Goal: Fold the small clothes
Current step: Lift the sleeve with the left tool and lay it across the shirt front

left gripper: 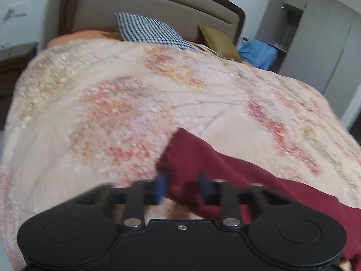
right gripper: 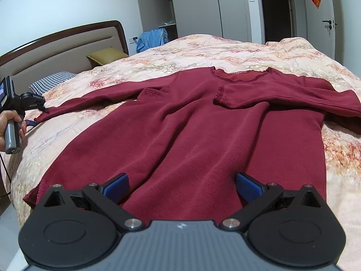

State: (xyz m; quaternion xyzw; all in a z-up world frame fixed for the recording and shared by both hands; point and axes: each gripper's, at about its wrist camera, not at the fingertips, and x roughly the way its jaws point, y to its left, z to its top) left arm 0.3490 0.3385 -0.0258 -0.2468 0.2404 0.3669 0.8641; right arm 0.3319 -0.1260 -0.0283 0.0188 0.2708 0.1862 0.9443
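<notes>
Bed (right gripper: 259, 52) w/ floral pink-orange quilt fills both views; padded headboard (right gripper: 56, 45) at its far left end in right wrist view. Dark red long-sleeve top (right gripper: 191, 122) lies flat across the quilt's middle, neckline toward the far edge of the bed, hem toward the near edge. One sleeve (right gripper: 282, 94) is folded across the chest; other sleeve (right gripper: 94, 101) stretches out toward the headboard side, cuff near the bed's left edge.

Checked pillow (left gripper: 149, 30) & olive cushion (left gripper: 216, 40) sit at the headboard end; blue cloth (left gripper: 257, 53) past the bed corner by the wardrobe (left gripper: 315, 45).

Right gripper (right gripper: 182, 186): jaws spread wide over the hem, blue pads either side of a fabric ridge, not closed on it.

Left gripper (left gripper: 182, 186): frame blurred; jaws partly apart w/ the sleeve cuff (left gripper: 180, 158) between the blue pads. Can't tell if it's pinching. Left hand (right gripper: 9, 124) grips its handle at the bed's left edge.
</notes>
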